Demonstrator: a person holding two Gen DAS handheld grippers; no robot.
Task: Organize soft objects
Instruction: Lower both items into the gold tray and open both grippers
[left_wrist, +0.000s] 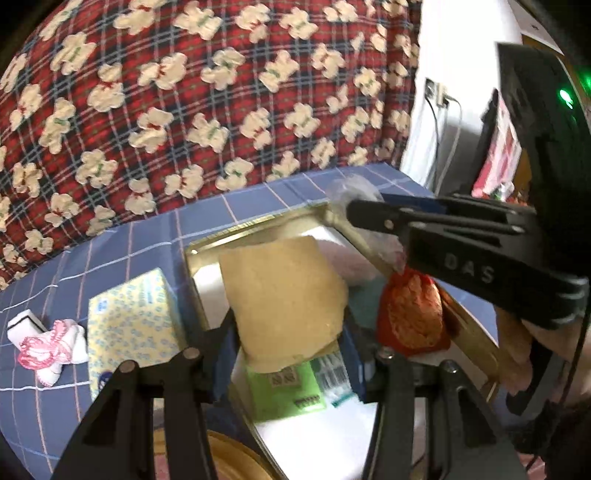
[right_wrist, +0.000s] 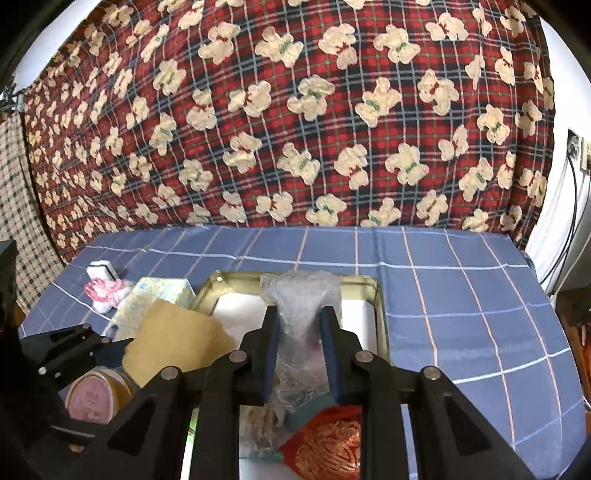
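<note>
Left gripper (left_wrist: 291, 343) clamped on tan cardboard piece (left_wrist: 284, 295) over the gold tin (right_wrist: 380, 321). Right gripper (right_wrist: 299, 354) pinches a clear plastic bag (right_wrist: 299, 295) (contents unclear). Red embroidered pouch (right_wrist: 328, 443) lies at the tin's near edge.

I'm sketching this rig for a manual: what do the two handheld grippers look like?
Both are matte black plastic. The right gripper has angular ribbed fingers with silver pivot pins and dark blue pads. The left gripper is built alike. Raised letters and a green light mark the right one's body.
</note>
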